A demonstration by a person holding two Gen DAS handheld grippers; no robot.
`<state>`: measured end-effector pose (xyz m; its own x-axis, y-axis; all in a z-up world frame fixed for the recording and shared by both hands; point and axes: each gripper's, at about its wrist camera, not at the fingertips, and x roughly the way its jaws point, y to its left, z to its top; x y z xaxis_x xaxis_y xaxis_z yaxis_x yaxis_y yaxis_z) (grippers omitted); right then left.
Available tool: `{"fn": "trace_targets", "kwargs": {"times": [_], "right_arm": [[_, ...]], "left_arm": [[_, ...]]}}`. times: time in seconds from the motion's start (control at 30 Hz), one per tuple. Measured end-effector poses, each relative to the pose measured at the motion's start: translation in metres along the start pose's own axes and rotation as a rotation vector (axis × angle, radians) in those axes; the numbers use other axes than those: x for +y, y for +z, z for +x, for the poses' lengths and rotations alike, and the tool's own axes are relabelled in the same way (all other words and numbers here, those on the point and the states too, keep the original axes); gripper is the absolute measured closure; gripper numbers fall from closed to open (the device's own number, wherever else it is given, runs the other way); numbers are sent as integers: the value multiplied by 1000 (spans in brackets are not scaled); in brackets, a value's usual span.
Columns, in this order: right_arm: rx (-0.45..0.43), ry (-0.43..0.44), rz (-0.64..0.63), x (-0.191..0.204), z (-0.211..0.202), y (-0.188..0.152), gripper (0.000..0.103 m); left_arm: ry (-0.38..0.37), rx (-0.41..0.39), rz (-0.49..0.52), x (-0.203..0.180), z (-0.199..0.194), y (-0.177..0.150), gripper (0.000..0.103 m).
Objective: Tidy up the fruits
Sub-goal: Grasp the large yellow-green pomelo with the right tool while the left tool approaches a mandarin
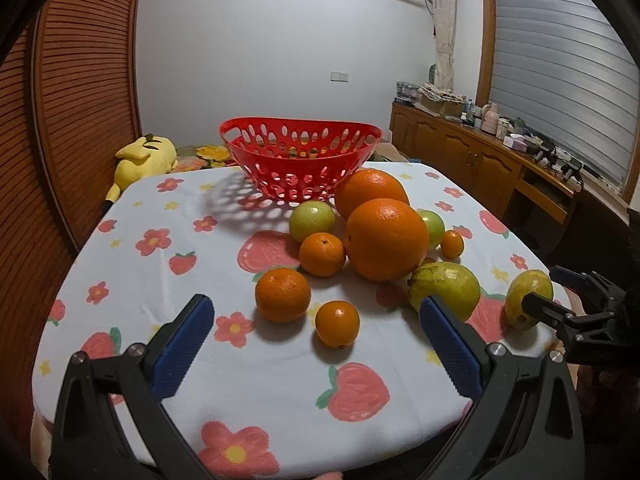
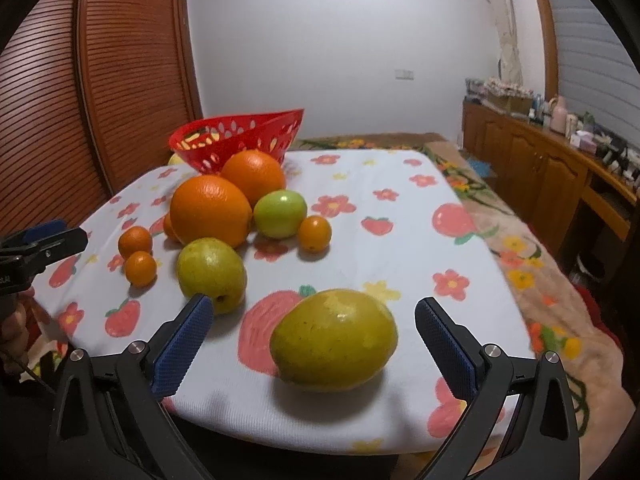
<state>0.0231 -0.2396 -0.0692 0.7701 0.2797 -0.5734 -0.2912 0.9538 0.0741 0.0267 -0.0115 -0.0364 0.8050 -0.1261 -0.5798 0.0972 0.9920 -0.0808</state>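
Observation:
The red perforated basket (image 1: 300, 152) stands empty at the table's far side. In front of it lie two big oranges (image 1: 386, 240), green round fruits (image 1: 312, 218) and several small tangerines (image 1: 283, 294). My left gripper (image 1: 317, 306) hovers open near the front edge, with a tangerine (image 1: 337, 323) lying between its fingers, untouched. A yellow-green fruit (image 1: 446, 288) sits by its right finger. My right gripper (image 2: 314, 305) is open around a larger yellow-green fruit (image 2: 334, 340) at the table's near right; its pads stand apart from the fruit. The basket (image 2: 236, 136) appears far left in the right wrist view.
The table wears a white cloth with strawberries and flowers (image 1: 160, 240). A yellow plush toy (image 1: 144, 156) lies behind the table's left corner. A slatted wooden door (image 1: 72, 120) is on the left, a cluttered wooden sideboard (image 1: 480, 152) on the right. My left gripper (image 2: 44, 240) shows at the right wrist view's left edge.

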Motion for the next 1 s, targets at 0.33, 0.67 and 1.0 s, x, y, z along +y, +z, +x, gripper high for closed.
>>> {"fn": "trace_targets", "kwargs": {"times": [0.33, 0.67, 1.0], "right_arm": [[88, 16, -21, 0, 19, -8, 3], [124, -15, -46, -6, 26, -13, 16], [122, -1, -42, -15, 27, -11, 29]], "left_arm": [[-108, 125, -10, 1, 35, -2, 25], [-147, 217, -4, -3, 62, -9, 55], [-154, 261, -5, 1, 79, -10, 65]]}}
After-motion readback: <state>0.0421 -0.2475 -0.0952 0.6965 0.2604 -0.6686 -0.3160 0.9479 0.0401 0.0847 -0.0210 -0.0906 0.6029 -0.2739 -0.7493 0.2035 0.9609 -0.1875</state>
